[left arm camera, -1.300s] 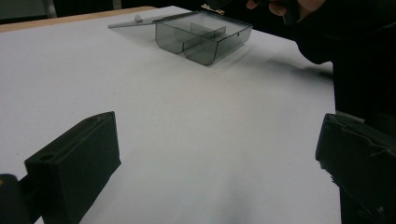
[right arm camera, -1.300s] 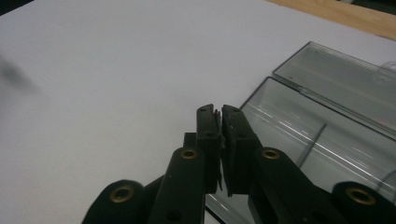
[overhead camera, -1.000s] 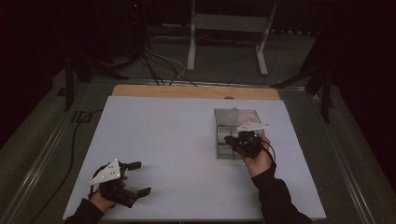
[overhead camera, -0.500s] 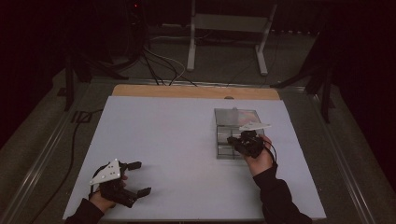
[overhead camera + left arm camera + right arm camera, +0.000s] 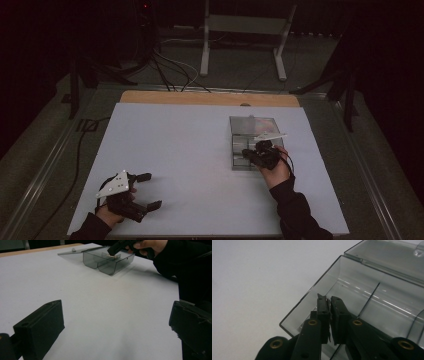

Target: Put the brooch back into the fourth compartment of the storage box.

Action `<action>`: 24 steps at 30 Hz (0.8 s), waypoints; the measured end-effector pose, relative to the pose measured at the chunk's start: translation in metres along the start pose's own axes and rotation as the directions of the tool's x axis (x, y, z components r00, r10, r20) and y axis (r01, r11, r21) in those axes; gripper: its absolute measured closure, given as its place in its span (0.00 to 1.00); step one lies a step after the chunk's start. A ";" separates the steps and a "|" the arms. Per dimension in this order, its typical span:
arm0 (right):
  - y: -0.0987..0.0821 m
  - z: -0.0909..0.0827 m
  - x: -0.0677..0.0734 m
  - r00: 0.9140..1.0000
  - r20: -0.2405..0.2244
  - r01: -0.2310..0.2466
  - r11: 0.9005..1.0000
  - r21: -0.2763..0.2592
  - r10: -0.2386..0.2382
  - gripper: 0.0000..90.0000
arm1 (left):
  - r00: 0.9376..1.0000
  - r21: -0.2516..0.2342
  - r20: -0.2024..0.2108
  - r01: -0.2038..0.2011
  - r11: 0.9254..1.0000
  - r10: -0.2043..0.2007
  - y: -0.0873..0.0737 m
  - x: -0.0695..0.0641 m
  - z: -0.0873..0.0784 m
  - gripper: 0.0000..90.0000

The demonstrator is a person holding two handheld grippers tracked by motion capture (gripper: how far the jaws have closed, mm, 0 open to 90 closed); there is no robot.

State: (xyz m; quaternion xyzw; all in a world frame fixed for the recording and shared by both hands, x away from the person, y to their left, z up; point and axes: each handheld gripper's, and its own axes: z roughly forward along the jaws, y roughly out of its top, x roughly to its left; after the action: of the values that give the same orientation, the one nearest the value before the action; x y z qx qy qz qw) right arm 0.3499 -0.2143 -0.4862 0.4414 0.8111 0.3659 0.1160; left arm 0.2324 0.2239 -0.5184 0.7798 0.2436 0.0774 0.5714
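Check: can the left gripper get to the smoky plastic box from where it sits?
Probably yes. The left gripper sits open at the near left, with bare white table between it and the box. The right gripper, shut, already occupies the box's near compartment.

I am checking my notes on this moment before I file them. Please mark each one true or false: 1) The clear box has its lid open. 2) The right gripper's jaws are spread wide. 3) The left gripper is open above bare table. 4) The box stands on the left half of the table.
1) True: the clear box has its lid folded back flat on the table.
2) False: the right gripper has its jaws nearly together, over the box's near compartment.
3) True: the left gripper has its jaws wide apart, with nothing between them.
4) False: the box stands on the right half.
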 end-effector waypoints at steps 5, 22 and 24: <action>-0.001 0.003 0.002 1.000 -0.007 0.008 1.000 0.005 -0.008 0.90 | 1.000 -0.004 0.001 -0.002 1.000 0.002 0.000 0.000 0.000 0.02; 0.010 -0.017 0.014 0.997 -0.071 -0.002 0.994 -0.111 -0.006 0.34 | 1.000 -0.008 -0.004 0.003 1.000 -0.003 0.003 0.000 0.002 0.01; 0.010 -0.020 0.015 0.994 -0.111 -0.002 0.990 -0.140 -0.014 0.19 | 1.000 -0.007 -0.002 -0.002 1.000 0.002 0.003 0.000 0.003 0.02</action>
State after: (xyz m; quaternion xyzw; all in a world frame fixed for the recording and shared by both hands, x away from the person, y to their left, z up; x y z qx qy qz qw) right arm 0.3373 -0.2090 -0.4631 0.4086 0.7900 0.4455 0.1023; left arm 0.2344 0.2204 -0.5161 0.7781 0.2429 0.0794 0.5738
